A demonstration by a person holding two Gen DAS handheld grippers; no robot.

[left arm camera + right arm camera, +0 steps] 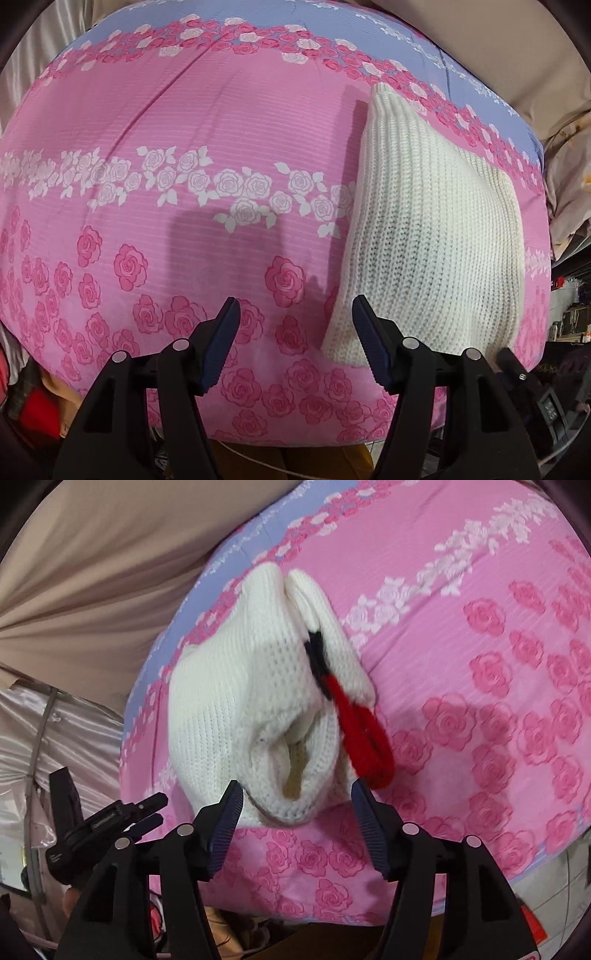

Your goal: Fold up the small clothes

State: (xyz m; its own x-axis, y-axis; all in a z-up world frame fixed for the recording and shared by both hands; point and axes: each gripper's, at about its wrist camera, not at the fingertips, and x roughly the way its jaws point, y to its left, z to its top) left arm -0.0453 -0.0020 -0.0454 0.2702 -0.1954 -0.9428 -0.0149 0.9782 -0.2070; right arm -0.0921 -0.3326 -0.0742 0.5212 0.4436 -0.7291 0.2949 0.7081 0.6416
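A white knitted garment (pixel 428 236) lies folded on a surface covered by a pink sheet (pixel 184 147) printed with roses and a lilac band along its far edge. The knit is chunky and ribbed, its folded layers rounded and soft; a red loop (pixel 365 734) and a black trim (pixel 317 653) show at one edge. The left hand-held gripper (pixel 295 314) hovers released just beside the garment's near corner. The right hand-held gripper (pixel 297 797) is also released, its ridged blue pads apart before the garment's near fold, nothing grasped.
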